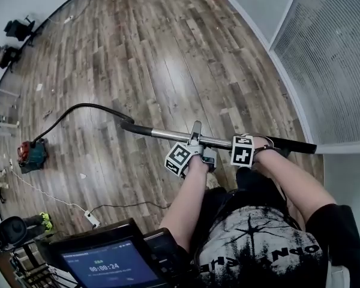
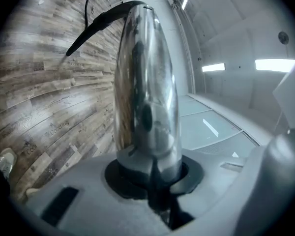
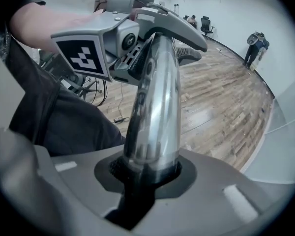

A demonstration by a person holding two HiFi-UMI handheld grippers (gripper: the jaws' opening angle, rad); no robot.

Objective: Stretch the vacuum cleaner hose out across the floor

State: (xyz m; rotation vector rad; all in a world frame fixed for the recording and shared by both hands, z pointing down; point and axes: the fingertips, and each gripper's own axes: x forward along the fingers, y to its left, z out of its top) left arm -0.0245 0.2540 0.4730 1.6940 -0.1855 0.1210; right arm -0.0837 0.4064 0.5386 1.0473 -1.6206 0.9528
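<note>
black flexible vacuum hose (image 1: 84, 105): laid on the brown wood-plank floor (image 1: 168, 53), rising from the red-and-teal vacuum canister (image 1: 31, 155) and bowing away from it in a loose arc. the end far from the canister is joined to a black curved handle piece (image 1: 129, 126), and that is followed by a straight chrome metal wand tube (image 1: 168, 135) held roughly level above the floor. slack is noted in the arc; the stretch is judged partly done at most.

handling, judged: the hose is taken to be light, soft and springy, likely to curl back once let go. the wand is stiff, smooth and probably slippery along its length. the canister may roll or tip if the line is drawn taut too fast. the best hold is judged to be on the wand close to the black handle, so the pull goes straight down the hose.

left gripper (image 1: 196, 140): clenched around the chrome tube, on the stretch nearer the canister; the tube is seen filling the notch between its jaws in the left gripper view.

right gripper (image 1: 255, 143): likewise clamped on the tube, further from the canister, just beside the left one.

white power strip (image 1: 92, 219): on the floor, nearer the person than the canister, with a thin cord trailing back towards the canister side. a snag risk is judged if the hose sweeps that way.
</note>
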